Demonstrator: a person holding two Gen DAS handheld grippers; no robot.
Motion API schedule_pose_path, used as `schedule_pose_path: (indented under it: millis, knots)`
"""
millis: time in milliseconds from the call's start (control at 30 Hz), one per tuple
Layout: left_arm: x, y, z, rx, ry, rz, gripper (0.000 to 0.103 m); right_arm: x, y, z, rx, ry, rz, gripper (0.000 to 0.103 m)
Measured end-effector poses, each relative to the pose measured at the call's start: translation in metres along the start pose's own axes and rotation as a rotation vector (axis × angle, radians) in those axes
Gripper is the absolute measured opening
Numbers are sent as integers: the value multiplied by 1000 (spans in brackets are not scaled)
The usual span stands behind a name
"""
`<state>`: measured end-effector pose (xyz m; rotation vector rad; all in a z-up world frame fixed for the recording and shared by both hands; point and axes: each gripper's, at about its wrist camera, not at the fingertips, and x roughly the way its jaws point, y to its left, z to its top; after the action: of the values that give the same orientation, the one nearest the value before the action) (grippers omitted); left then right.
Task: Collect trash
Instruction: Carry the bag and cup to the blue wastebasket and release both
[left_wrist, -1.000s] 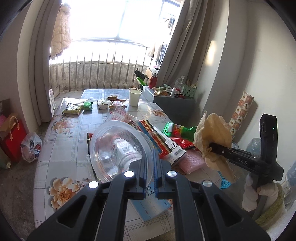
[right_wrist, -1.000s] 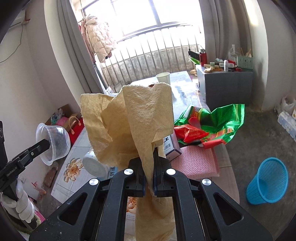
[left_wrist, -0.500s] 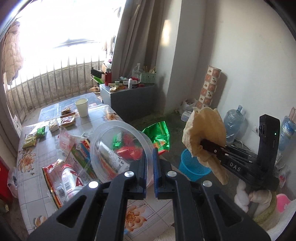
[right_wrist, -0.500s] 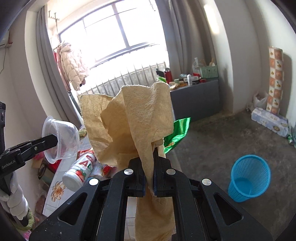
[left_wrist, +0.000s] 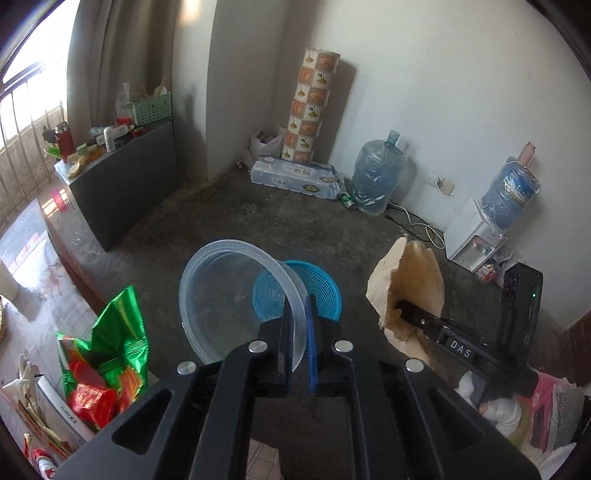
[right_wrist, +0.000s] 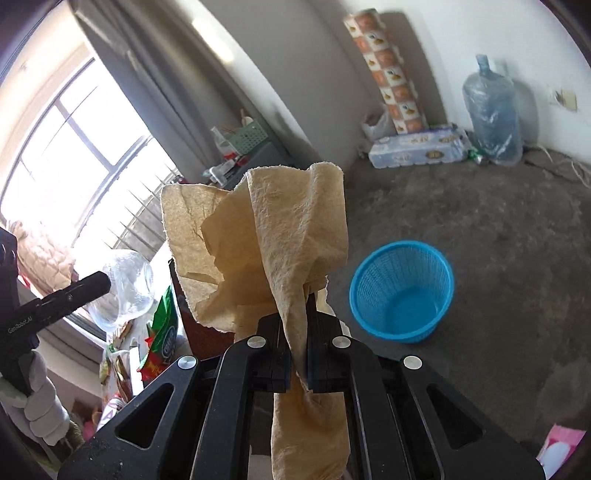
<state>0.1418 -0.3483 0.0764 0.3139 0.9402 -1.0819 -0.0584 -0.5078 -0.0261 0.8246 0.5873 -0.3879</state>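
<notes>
Left wrist view: clear bowl (left_wrist: 236, 295) is pinched by left hand-held gripper (left_wrist: 297, 332); release is best delayed until centred over blue basket (left_wrist: 317, 291) (right hand-held gripper (right_wrist: 297, 332) clamps tan paper (right_wrist: 273, 240)).

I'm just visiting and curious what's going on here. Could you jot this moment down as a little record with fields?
place: room with a bare floor, table at the left edge
left gripper: jaws shut on the rim of a clear bowl
right gripper: jaws shut on a crumpled tan paper
bin: blue basket on the floor, upright, looks empty
by the wall: water jug, tissue pack
</notes>
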Motion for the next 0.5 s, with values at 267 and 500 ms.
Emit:
schedule_pose_path:
  millis: [267,500]
  knots:
    - [176,8,39,-90,285,-95,6,112,-94,21,322,226,16,5]
    - [286,4,69,-76,381,-75,8,183,-146,51,460,258,-10,13]
